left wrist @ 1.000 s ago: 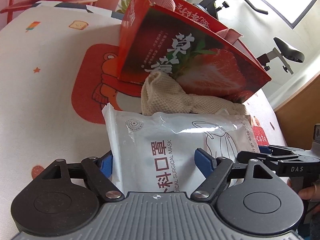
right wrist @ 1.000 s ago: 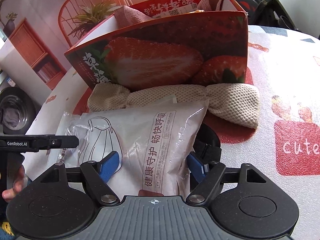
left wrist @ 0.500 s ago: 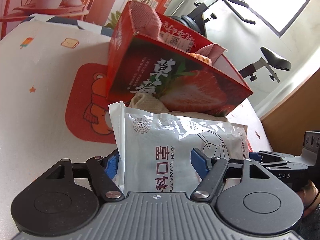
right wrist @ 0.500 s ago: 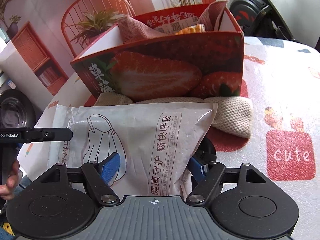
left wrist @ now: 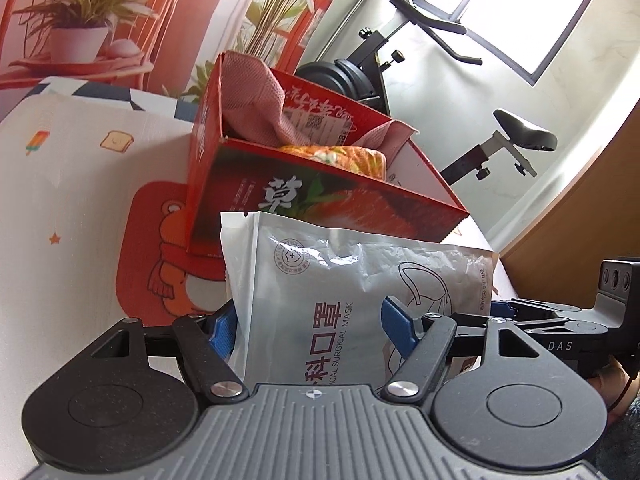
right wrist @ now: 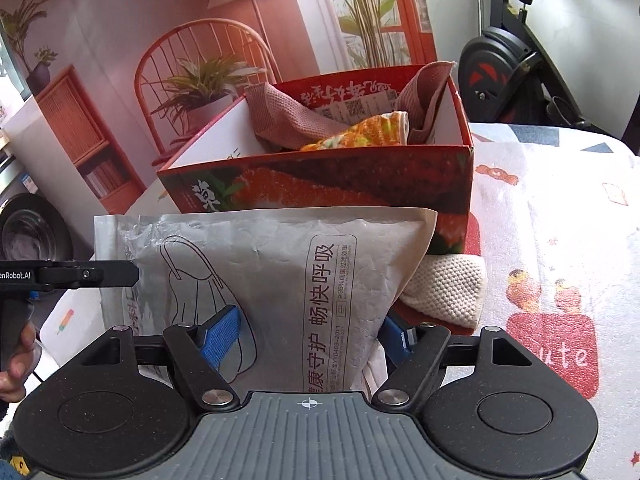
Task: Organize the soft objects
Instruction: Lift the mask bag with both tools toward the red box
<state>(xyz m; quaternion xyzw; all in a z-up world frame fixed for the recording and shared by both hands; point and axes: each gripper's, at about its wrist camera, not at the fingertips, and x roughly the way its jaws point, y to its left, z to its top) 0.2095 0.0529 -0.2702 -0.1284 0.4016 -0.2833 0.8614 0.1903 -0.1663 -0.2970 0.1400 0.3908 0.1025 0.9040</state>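
Both hand-held grippers clamp the mask pack (left wrist: 340, 280)

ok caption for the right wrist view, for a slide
Right gripper holding a mask packet before a strawberry box of cloths, a knit towel lying beside it.

The surgical mask pack (left wrist: 352, 296), pinched at either end by the left gripper (left wrist: 310, 322) and right gripper (right wrist: 310, 328), has risen off the table. Its top edge now covers the strawberry box's (left wrist: 320, 200) lower front, and the beige knitted cloth (right wrist: 448, 288) is mostly hidden behind it.
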